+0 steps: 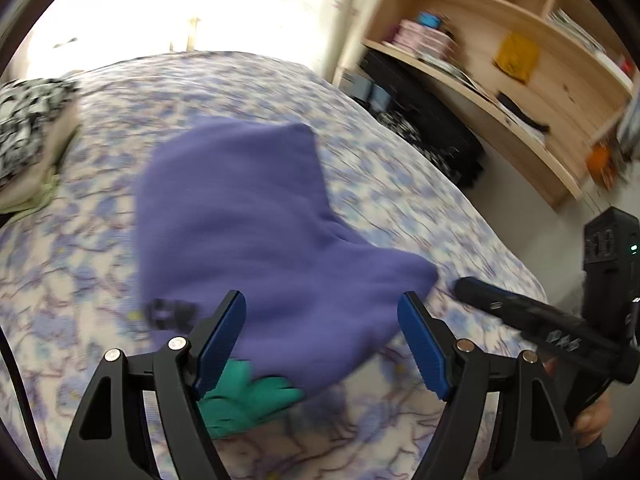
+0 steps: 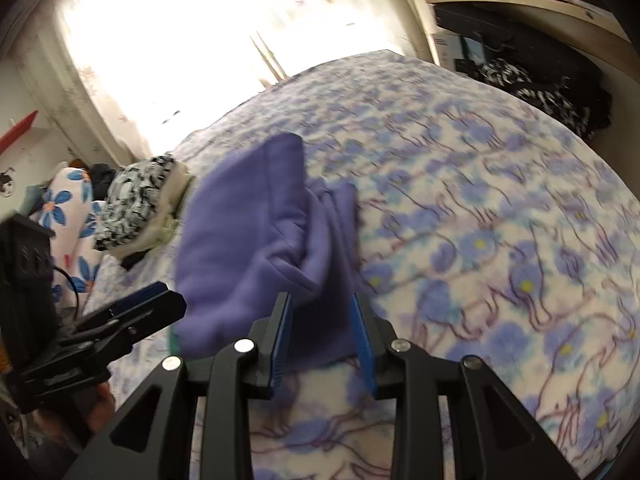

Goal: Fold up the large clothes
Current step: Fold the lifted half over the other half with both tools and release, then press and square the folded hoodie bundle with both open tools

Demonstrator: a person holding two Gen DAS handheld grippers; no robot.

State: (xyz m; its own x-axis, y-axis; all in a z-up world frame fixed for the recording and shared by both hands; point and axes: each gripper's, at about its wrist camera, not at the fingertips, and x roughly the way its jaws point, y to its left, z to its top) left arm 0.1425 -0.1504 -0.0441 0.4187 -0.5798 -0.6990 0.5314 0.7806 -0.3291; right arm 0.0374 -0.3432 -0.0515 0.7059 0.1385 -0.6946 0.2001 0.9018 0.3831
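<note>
Purple garment [image 1: 256,224] lying bunched in the middle of the left wrist view, on the flowered bedspread [image 1: 80,280], with a green patch [image 1: 248,396] peeking out beneath its lower edge at bottom centre. Judging the step as mid-fold: already doubled over, layered edges showing at centre of the right wrist view [image 2: 256,240].

Left gripper [image 1: 322,344] hovering above the near edge, jaws standing wide apart, holding nothing. Right gripper [image 2: 322,340] sitting at the lower centre of its own view, jaws partly apart with the cloth's near corner between them; blurred, so not telling whether pinching or merely framing the fabric. Same gripper also showing at right of the left wrist view, tip just beside the cloth's right corner.

Folded pile [image 2: 136,204] resting at left of the right wrist view, near the garment; wooden shelves [image 1: 520,80] filling the upper right of the left wrist view.

Next, probably: closing on two near corners, lifting evenly, laying over without dragging the bedspread.
</note>
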